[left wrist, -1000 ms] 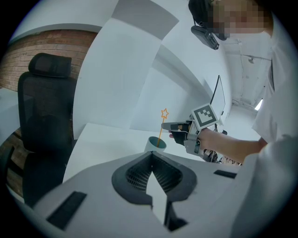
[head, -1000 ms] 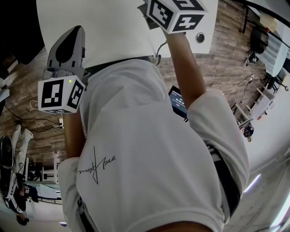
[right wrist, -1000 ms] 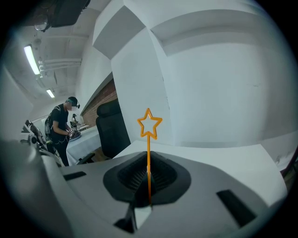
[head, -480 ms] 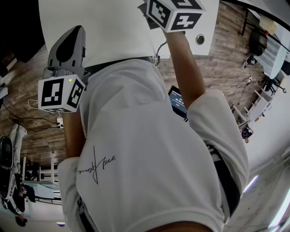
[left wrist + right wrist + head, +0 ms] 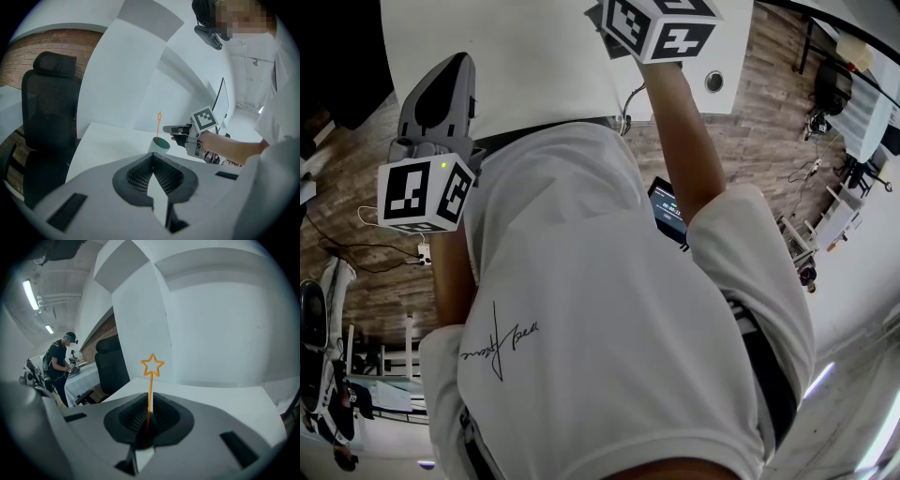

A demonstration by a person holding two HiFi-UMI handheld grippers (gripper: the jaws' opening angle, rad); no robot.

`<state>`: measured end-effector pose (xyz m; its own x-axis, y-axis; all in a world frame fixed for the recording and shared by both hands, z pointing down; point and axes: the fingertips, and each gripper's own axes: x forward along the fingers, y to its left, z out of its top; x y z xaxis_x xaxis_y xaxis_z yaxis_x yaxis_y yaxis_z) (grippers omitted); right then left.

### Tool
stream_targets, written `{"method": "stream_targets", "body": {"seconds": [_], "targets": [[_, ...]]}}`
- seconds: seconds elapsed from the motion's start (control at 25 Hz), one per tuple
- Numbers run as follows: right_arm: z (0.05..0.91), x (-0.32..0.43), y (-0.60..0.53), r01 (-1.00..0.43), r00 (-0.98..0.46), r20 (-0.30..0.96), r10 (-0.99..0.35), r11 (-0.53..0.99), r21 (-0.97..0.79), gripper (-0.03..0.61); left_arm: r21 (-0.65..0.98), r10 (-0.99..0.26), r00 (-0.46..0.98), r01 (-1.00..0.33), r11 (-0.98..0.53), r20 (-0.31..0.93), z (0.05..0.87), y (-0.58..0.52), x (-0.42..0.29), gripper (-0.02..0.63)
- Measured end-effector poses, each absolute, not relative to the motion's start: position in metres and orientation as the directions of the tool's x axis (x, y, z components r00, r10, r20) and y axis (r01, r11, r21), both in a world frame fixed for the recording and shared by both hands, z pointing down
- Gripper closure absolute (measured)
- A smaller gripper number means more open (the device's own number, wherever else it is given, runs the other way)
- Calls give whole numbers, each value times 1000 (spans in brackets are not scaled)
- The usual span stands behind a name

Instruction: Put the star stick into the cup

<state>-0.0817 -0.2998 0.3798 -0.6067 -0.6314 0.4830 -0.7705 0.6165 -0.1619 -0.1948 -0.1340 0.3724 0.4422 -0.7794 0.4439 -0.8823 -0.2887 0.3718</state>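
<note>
The orange star stick (image 5: 151, 380) stands upright between the jaws of my right gripper (image 5: 149, 401), which is shut on its lower part. In the left gripper view the star stick (image 5: 158, 125) rises just above the white cup (image 5: 159, 145) with a teal inside. My right gripper (image 5: 172, 129) holds it from the right. Whether the stick's lower end is inside the cup I cannot tell. My left gripper (image 5: 153, 158) is shut on nothing and hangs back at the near table edge. In the head view my left gripper (image 5: 457, 64) reaches over the table (image 5: 534, 56); only the right marker cube (image 5: 661, 28) shows.
A black office chair (image 5: 49, 122) stands at the left end of the white table (image 5: 105, 140). A phone (image 5: 667, 211) shows beside the person's white shirt. A person (image 5: 58, 364) works at another table in the background. The floor is wood with cables.
The right gripper's marker cube has edged slightly further up the picture. The left gripper has stayed where it was.
</note>
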Motion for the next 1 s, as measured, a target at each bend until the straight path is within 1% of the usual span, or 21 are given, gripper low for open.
{"method": "stream_targets", "body": {"seconds": [1.0], "targets": [[364,-68,-299,-787,-587,475,-656,599,-146,554,374,-793,460,-871,-317,399,359,-148,-196,606]]}}
